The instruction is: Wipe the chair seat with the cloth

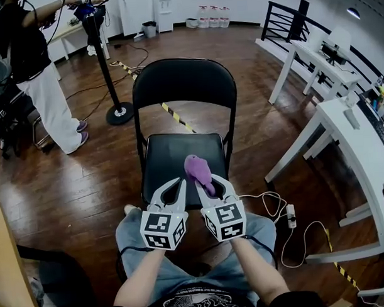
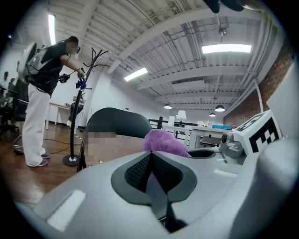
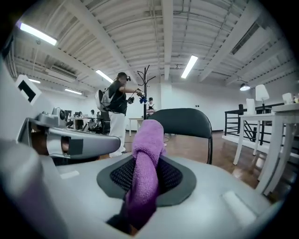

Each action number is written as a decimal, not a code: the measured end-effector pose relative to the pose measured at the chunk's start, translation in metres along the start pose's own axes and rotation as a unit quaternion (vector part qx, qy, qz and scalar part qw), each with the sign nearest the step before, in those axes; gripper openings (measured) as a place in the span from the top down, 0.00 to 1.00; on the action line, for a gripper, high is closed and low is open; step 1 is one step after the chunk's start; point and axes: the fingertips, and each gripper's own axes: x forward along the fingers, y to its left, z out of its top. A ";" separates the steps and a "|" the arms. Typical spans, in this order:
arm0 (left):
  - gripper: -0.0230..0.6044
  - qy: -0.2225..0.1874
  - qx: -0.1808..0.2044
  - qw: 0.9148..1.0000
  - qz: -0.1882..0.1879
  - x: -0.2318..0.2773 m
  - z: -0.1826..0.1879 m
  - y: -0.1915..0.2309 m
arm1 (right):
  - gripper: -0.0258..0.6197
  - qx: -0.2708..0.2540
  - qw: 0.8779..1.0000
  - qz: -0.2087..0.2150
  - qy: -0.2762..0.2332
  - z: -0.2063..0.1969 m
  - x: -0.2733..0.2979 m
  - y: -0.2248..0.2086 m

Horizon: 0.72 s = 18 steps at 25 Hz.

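Observation:
A black folding chair stands straight ahead, its seat just beyond my knees and its backrest upright behind. My right gripper is shut on a purple cloth, which bunches out past the fingertips over the seat's front part. In the right gripper view the cloth runs up between the pads, with the backrest behind. My left gripper hangs beside it at the seat's front edge, shut with nothing between its pads. The left gripper view shows the cloth to the right.
A person stands at the far left by a black coat stand. White tables line the right side. A cable and power strip lie on the wooden floor right of the chair. Striped tape runs under the chair.

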 end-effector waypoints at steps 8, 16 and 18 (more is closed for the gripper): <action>0.96 -0.017 0.009 1.000 0.015 -0.053 0.001 -0.020 | 0.82 0.003 0.999 0.013 -0.042 0.023 -0.040 0.044; 0.96 -0.033 0.006 0.999 0.017 -0.100 0.004 -0.045 | 0.82 0.016 0.998 0.009 -0.063 0.024 -0.087 0.072; 0.96 -0.038 0.004 0.999 0.016 -0.111 0.005 -0.053 | 0.82 0.019 0.998 0.008 -0.066 0.023 -0.099 0.079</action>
